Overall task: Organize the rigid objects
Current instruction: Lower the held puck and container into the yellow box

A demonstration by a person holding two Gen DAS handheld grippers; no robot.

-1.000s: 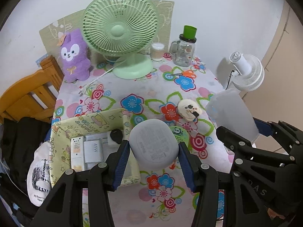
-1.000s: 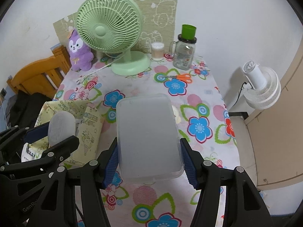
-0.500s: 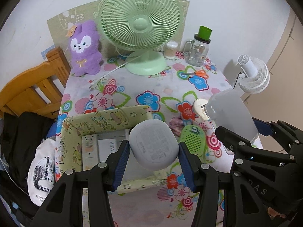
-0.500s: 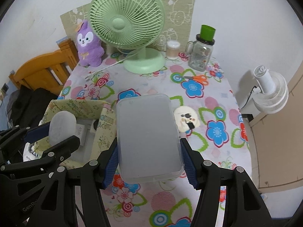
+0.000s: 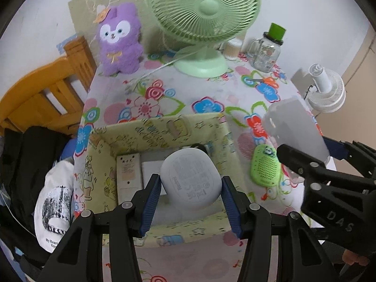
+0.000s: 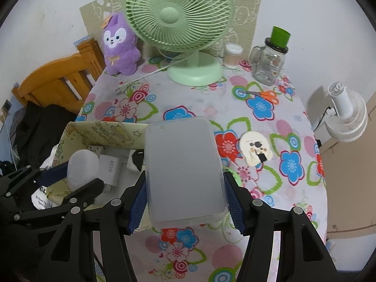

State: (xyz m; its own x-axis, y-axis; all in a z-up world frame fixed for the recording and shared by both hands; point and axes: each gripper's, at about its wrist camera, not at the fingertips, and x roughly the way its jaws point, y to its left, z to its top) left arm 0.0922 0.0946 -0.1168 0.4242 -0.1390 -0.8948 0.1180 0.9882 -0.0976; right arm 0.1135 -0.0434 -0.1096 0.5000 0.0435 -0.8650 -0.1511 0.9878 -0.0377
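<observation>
Left claw [image 5: 190, 201] is closed on the rounded white charger [image 5: 190, 182], held above the open patterned box [image 5: 162, 134] at the desk's left edge. Right claw [image 6: 185, 208] clamps the frosted plastic case [image 6: 183, 166] by its long sides, over the box's right wall. Both look light, stiff and smooth, so probably slippery; flat opposing sides offer the surest hold.

Our left gripper [image 5: 190, 202] is matte black plastic with ribbed blue pads [image 5: 150, 205] lining its fingers and round silver screws along the links. Our right gripper [image 6: 185, 203] looks identical; from the left wrist its side shows raised letters "DAS".
</observation>
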